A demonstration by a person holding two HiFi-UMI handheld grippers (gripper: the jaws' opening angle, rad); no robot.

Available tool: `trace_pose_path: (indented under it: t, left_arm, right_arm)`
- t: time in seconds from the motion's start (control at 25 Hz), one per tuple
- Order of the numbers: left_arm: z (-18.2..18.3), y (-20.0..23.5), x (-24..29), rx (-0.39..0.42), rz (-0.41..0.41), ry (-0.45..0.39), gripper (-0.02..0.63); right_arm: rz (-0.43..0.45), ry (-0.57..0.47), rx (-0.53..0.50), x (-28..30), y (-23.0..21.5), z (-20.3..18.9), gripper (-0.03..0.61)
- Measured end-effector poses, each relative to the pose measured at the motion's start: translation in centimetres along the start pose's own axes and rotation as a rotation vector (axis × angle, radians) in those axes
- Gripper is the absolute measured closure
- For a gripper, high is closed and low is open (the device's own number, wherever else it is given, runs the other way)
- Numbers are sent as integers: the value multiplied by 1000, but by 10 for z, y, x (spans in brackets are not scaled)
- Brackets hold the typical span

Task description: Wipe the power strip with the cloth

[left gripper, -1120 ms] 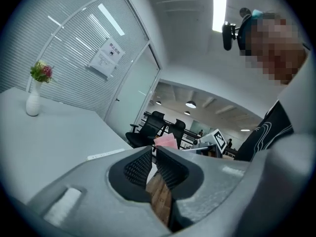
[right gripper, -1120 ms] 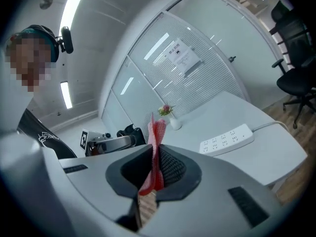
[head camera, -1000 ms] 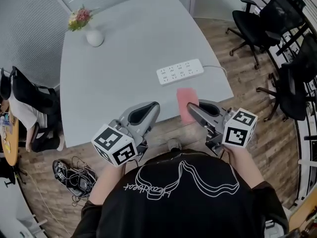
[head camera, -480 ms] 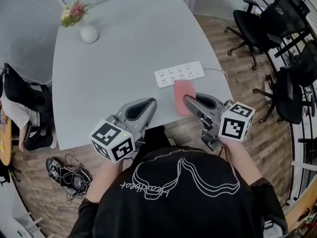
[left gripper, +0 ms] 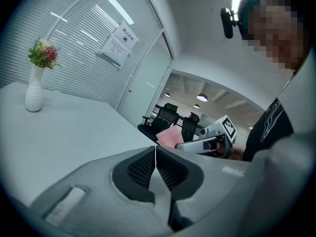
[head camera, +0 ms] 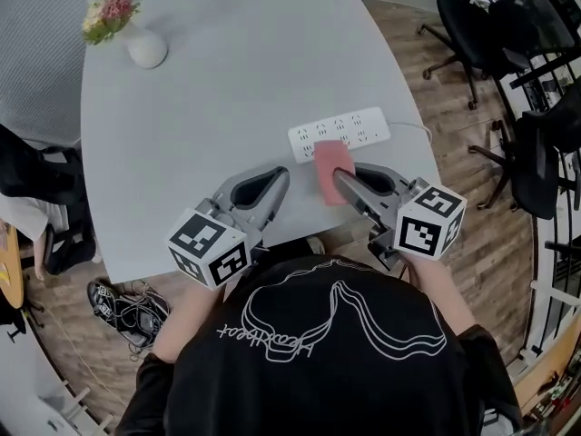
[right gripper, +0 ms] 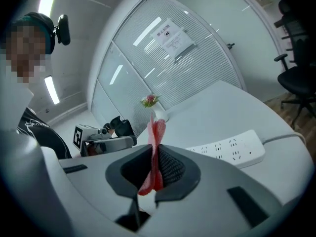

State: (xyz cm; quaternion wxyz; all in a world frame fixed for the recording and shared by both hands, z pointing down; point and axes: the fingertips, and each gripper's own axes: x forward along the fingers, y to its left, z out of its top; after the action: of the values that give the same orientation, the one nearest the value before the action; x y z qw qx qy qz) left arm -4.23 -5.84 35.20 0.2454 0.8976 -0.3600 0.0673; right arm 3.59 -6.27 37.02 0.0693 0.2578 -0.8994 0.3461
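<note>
A white power strip [head camera: 339, 133] lies on the grey table [head camera: 218, 89] near its right front edge; its cable runs off to the right. It shows again in the right gripper view as a power strip [right gripper: 232, 149] ahead and to the right. My right gripper [head camera: 338, 178] is shut on a pink cloth [head camera: 332, 171], whose free end hangs just short of the strip's near edge. The cloth [right gripper: 155, 152] stands pinched between the jaws. My left gripper [head camera: 277, 179] is shut with nothing in it, to the left of the cloth above the table's front edge.
A white vase with flowers [head camera: 136, 39] stands at the table's far left corner. Black office chairs [head camera: 508, 53] stand to the right on the wooden floor. Shoes and cables [head camera: 127, 312] lie on the floor at the left.
Both grippers have moved forward over the table's front edge. The pink cloth has come closer to the power strip.
</note>
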Motion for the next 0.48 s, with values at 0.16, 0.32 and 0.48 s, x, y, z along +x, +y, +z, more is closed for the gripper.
trace_pose_path:
  t: [0.16,0.32,0.48]
  left_arm:
    - [-5,21,9,-26,23,23,597]
    - [-12,48,16,-59,29,49,597]
    - [-22,64,22,-83,34,70,597]
  right_arm:
    - [-17,31,13,15,-15,-6,545]
    - [-53,65,-13,39,-29,-10,543]
    - [-91,99,-18,57,-43,-17,541]
